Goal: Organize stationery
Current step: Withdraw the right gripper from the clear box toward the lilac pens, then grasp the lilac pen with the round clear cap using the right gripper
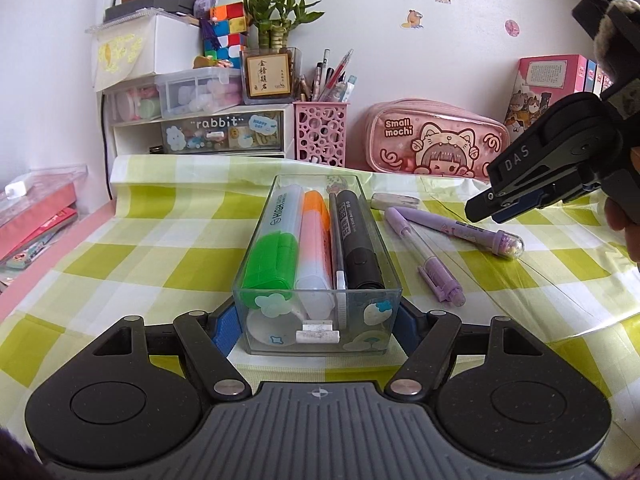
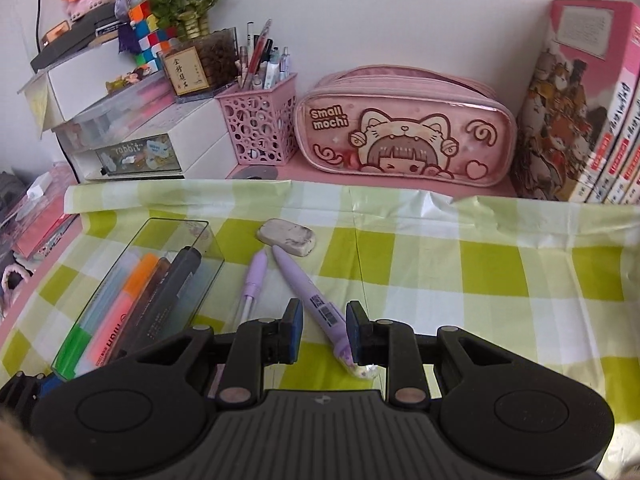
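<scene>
A clear plastic box (image 1: 316,332) holds a green highlighter (image 1: 276,248), an orange highlighter (image 1: 316,248), a thin pen and a black marker (image 1: 358,240). My left gripper (image 1: 318,324) is shut on the near end of the clear box. Two purple pens (image 1: 460,228) and a white eraser (image 1: 394,201) lie on the checked cloth to the box's right. My right gripper (image 2: 323,330) is open, its jaws either side of the thicker purple pen (image 2: 312,296), above it. The slimmer purple pen (image 2: 252,280) and eraser (image 2: 286,237) lie just beyond. The box shows at left (image 2: 200,280).
A pink "Small mochi" pencil case (image 2: 404,128), a pink pen holder (image 2: 260,124) and white drawers (image 1: 200,136) line the back wall. Books (image 2: 580,112) stand at the right. Boxes (image 1: 36,216) lie off the cloth at the left.
</scene>
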Tool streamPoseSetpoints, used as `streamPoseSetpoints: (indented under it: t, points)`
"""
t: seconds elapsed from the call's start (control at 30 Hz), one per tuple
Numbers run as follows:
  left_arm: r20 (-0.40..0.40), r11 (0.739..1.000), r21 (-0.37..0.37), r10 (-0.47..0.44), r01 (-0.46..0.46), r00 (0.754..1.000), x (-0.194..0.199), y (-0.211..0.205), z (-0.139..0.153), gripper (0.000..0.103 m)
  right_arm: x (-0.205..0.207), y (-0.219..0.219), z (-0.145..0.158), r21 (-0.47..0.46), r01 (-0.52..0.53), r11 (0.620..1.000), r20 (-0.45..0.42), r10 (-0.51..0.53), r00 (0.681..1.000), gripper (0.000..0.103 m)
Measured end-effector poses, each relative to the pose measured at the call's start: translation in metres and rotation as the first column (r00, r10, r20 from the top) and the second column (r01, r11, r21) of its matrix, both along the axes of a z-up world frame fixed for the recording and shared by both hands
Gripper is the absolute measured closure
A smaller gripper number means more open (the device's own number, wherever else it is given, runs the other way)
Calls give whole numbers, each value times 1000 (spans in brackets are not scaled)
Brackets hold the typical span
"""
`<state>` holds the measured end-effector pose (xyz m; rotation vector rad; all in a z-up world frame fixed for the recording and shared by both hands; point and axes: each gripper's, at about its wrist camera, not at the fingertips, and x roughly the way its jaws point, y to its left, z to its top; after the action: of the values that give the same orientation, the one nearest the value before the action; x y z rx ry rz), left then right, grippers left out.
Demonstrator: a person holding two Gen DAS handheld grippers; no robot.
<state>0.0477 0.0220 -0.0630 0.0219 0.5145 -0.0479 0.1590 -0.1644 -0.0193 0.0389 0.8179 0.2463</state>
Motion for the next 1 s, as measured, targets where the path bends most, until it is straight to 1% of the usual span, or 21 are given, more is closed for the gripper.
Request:
streamPoseSetpoints:
  t: [0.17,0.2,0.23,0.27,0.3,0.4,0.73,0.87,0.9,0.93,0.97,1.0]
  points:
    - [0,1000,-1,-2,2,1000,0,0,0,31,12,17,-7,-52,-58,997,-30,57,998,84]
    - [0,1000,-1,-3,3,1000,1,0,0,31,13,19,-8,-62,-65,996,-24,63,998,84]
    - [0,1000,-1,-4,4,1000,1,0,1,31,13,21,-7,-71,-72,995,-23,70,997,85]
    - [0,1000,-1,-5,5,1000,0,-1,1,31,13,23,-7,-73,-76,994,-28,74,997,91]
    - [0,1000,-1,-6,6,1000,0,-2,1,31,14,23,-6,-67,-76,995,-35,74,997,98]
    - [1,1000,-1,-10,10,1000,-2,-4,1,31,16,19,-5,-27,-57,998,-63,55,997,103]
    - [2,1000,-4,-9,9,1000,-1,-3,1,31,16,6,-8,100,22,995,-125,-10,992,103]
    - [2,1000,-4,-9,9,1000,-1,-3,1,31,15,2,-2,94,0,996,-81,7,997,103]
    - [2,1000,-4,-9,9,1000,-1,-3,1,31,17,2,0,90,-7,996,-74,14,997,102]
    - [2,1000,-4,-9,9,1000,-1,-3,1,31,18,3,2,67,-16,998,-67,21,998,97]
    - [2,1000,-4,-9,9,1000,-1,-3,1,31,19,5,3,31,-23,999,-62,25,998,85]
    - [2,1000,-4,-9,9,1000,-1,-3,1,31,21,8,3,-14,-30,999,-53,29,998,77]
